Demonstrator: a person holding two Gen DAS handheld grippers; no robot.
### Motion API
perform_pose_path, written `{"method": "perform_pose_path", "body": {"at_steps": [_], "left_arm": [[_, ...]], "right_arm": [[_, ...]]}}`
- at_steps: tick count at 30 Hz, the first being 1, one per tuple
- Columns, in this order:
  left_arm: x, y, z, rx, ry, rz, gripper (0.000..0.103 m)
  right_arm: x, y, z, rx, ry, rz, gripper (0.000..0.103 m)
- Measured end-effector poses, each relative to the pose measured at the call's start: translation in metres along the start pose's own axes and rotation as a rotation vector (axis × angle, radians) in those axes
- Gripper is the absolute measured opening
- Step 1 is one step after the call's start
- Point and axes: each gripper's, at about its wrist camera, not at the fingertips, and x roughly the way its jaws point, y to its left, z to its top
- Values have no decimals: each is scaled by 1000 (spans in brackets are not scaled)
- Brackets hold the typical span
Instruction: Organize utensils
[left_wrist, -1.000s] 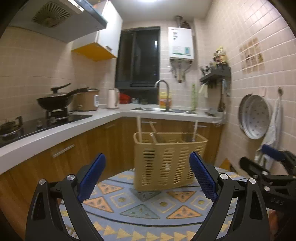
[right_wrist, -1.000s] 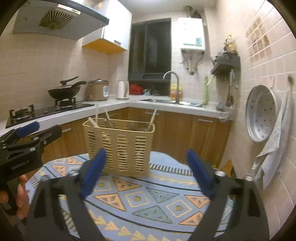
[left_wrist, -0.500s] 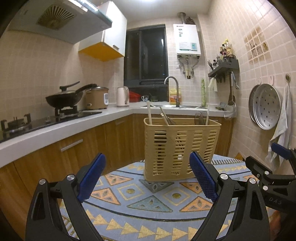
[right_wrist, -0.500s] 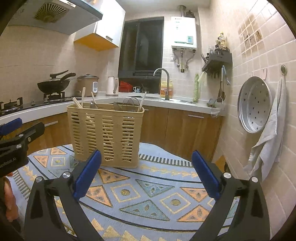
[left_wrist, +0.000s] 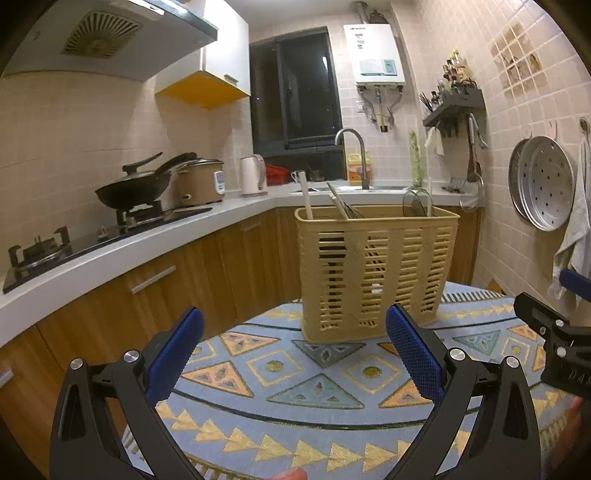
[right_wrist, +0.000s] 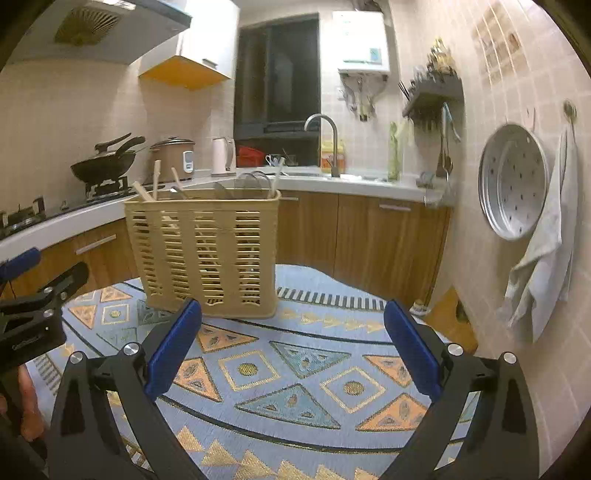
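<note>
A tan slotted utensil basket stands upright on a round table with a blue patterned cloth. Several utensils stick out of its top: pale wooden handles at the left, a metal wire whisk at the right. The basket also shows in the right wrist view. My left gripper is open and empty, just short of the basket. My right gripper is open and empty, to the basket's right. Each gripper shows at the edge of the other's view.
An L-shaped white counter over wooden cabinets runs behind, with a wok on a gas hob, a rice cooker, a kettle and a sink tap. A metal steamer tray and towel hang on the right wall.
Both grippers have moved closer to the basket, so it looms larger in both views. The jaws stayed open and empty.
</note>
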Motion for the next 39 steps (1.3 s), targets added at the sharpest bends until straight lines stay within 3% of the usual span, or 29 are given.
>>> {"method": "perform_pose_path", "body": {"at_steps": [11, 39], "left_arm": [[-8, -1, 2, 7, -57, 35, 95], [-11, -2, 4, 15, -61, 9, 96]], "right_arm": [[3, 0, 1, 3, 11, -9, 95], [2, 7, -1, -22, 10, -15, 95]]}}
